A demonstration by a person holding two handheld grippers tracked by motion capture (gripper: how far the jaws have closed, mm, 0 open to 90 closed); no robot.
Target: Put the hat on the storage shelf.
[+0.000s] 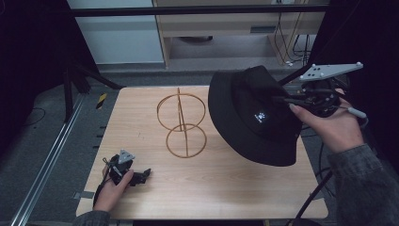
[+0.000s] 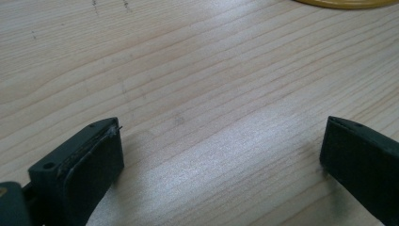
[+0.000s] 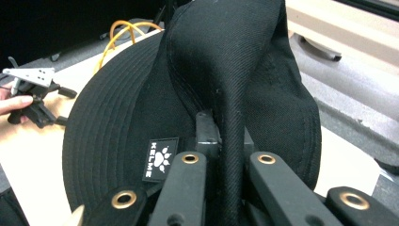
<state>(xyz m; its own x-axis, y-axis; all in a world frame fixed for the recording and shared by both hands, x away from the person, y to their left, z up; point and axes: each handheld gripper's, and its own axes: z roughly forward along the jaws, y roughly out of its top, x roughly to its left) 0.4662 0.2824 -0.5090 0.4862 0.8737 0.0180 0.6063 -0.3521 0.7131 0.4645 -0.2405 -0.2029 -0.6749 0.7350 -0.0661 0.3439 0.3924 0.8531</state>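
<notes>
Above the table's right side, right gripper [image 1: 282, 100] clamped on black hat's [image 1: 254, 117] crown, left gripper [image 1: 141, 176] parted, well apart.

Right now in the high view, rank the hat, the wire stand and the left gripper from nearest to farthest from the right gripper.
1. Hat: pinched in the right gripper, held above the table's right side.
2. Wire stand: at the table's middle, left of the hat.
3. Left gripper: at the near left corner, resting on the table.
</notes>
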